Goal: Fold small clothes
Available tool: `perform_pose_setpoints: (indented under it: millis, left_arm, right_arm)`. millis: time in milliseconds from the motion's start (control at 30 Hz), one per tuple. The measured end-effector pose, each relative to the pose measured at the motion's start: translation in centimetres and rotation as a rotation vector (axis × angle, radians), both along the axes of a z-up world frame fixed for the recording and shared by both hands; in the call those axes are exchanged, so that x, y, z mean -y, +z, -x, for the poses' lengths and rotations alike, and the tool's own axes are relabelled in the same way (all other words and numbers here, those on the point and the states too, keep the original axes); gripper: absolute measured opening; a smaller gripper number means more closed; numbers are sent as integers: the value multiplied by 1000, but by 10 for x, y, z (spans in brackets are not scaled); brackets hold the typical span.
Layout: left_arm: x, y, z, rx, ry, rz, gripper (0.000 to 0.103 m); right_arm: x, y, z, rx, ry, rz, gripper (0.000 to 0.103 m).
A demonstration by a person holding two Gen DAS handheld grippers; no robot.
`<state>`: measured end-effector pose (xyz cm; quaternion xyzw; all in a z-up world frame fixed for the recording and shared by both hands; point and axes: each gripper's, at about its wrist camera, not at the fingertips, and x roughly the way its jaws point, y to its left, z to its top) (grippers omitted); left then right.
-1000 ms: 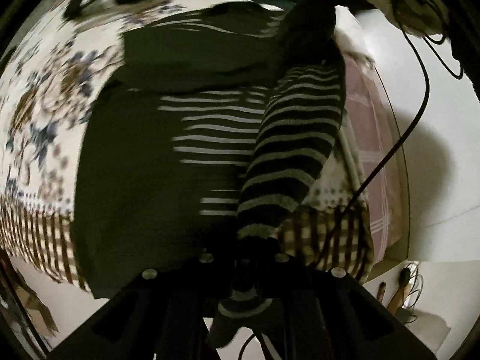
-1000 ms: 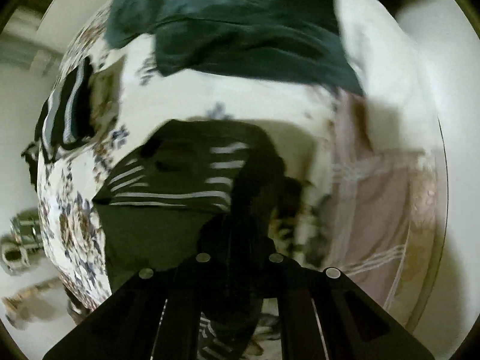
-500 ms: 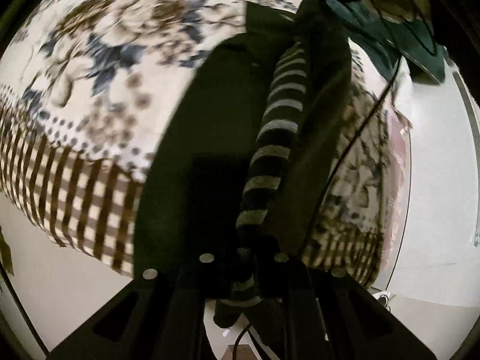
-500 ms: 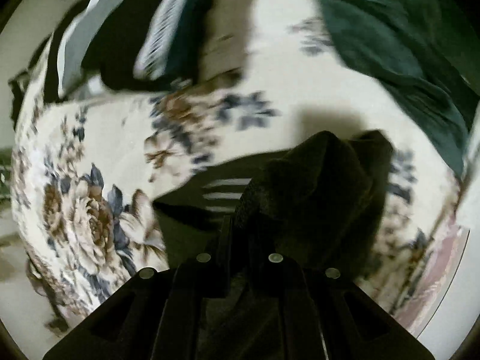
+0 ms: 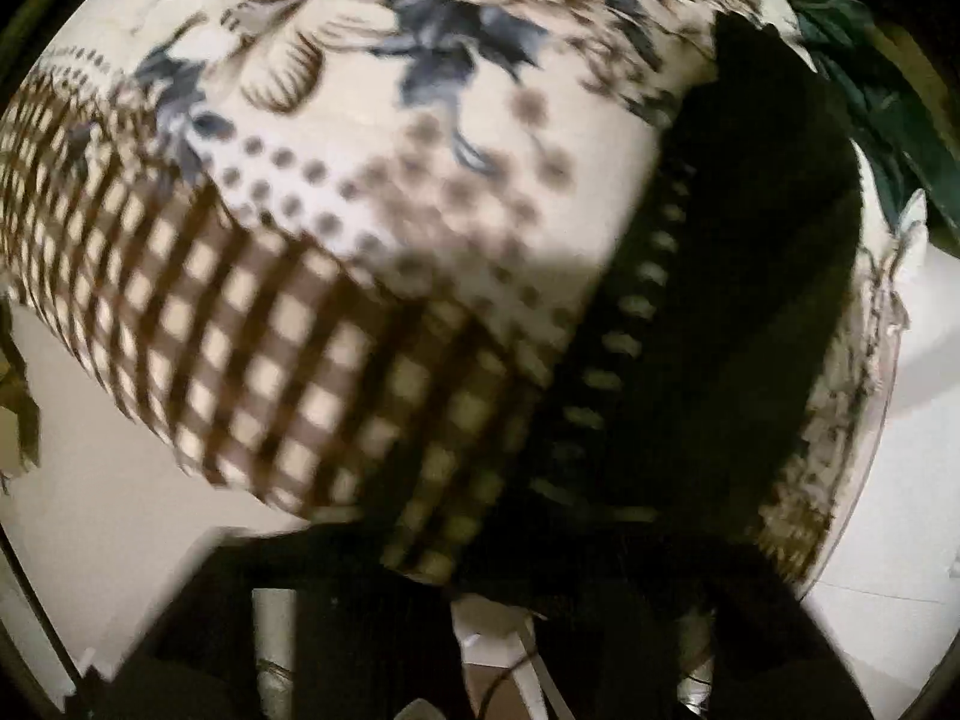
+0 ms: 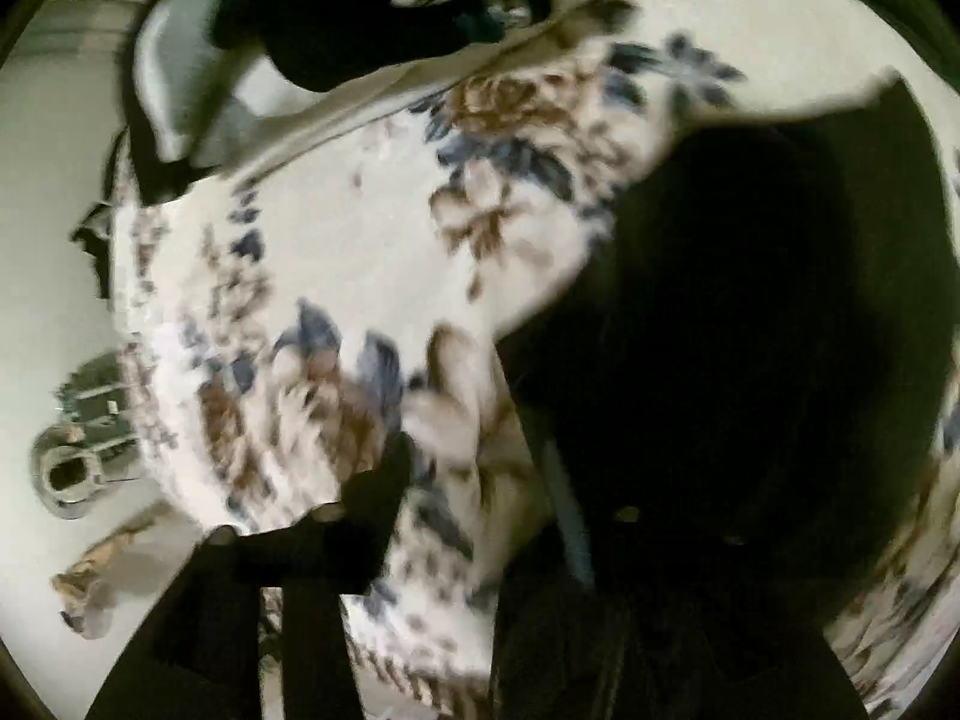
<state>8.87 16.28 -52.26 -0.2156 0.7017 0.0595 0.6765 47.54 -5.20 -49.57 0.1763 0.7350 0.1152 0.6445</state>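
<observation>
A dark garment with pale stripes [image 5: 738, 312] lies along the right side of the floral bedspread [image 5: 384, 138] in the left wrist view, reaching toward my left gripper [image 5: 480, 588]. The left fingers look spread with cloth draped over the right one; the frame is blurred. In the right wrist view the same dark garment [image 6: 750, 330] fills the right half and covers the right finger of my right gripper [image 6: 498, 540]. The left finger [image 6: 360, 516] stands apart, bare, over the bedspread [image 6: 372, 240].
A dark green garment [image 5: 888, 114] lies at the far right of the bed. A black and white striped garment [image 6: 312, 24] lies at the far edge. The bed's checked edge [image 5: 240, 348] drops to a pale floor [image 5: 120, 510], where metal items [image 6: 78, 450] sit.
Both views have swung left across the bed. The striped garment, earlier pinched between both pairs of fingers, now lies to the right, and both jaws look opened.
</observation>
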Motion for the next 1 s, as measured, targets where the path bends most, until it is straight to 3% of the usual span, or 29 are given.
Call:
perform_pose_setpoints:
  millis: [33,167,267,433,600,633,667,733,767,800,833,900,933,967,1000]
  left_arm:
    - [-3,0,-5,-1,-4,-3,84]
    - [0,1,-55,30,-71,28,84]
    - [14,11,-119,113,-140,58,84]
    - [48,11,-244,194,-208,93,84]
    - [79,-29,-345,172,-231,163,82]
    - [82,-32,-352,186,-233,185,55]
    - [88,-34,-363,207,-243,213,14]
    - [91,-28,-371,223,-262,189,14]
    - [90,-24,-373,238,-262,184,14]
    - [87,-18,-373,251,-256,182,14]
    - [86,-17,-376,250,-252,189,14]
    - [82,-16,-382,261,-243,164,10]
    - [81,-19,-389,261,-245,140,0]
    - [74,-27,-399,256,-226,86,0]
    - [71,-34,-409,242,-208,88,0]
  right_arm:
    - [11,10,16,23,1,2,62]
    - [66,36,86,86,-34,93,63]
    - [126,36,120,97,-142,144,64]
    - [210,11,125,103,-369,140,64]
    - [242,-17,85,162,-444,92,64]
    - [245,-22,75,173,-453,78,64]
    - [249,-28,63,178,-460,51,64]
    - [253,-40,47,162,-487,-12,62]
    - [249,-42,42,178,-493,-56,41]
    - [246,-40,38,220,-479,-37,23]
    - [240,-39,32,237,-447,13,14]
    - [241,-37,29,253,-449,36,9]
    - [244,-37,28,255,-462,56,8]
    - [246,-39,27,252,-470,72,8]
    - [251,-46,26,232,-483,87,8]
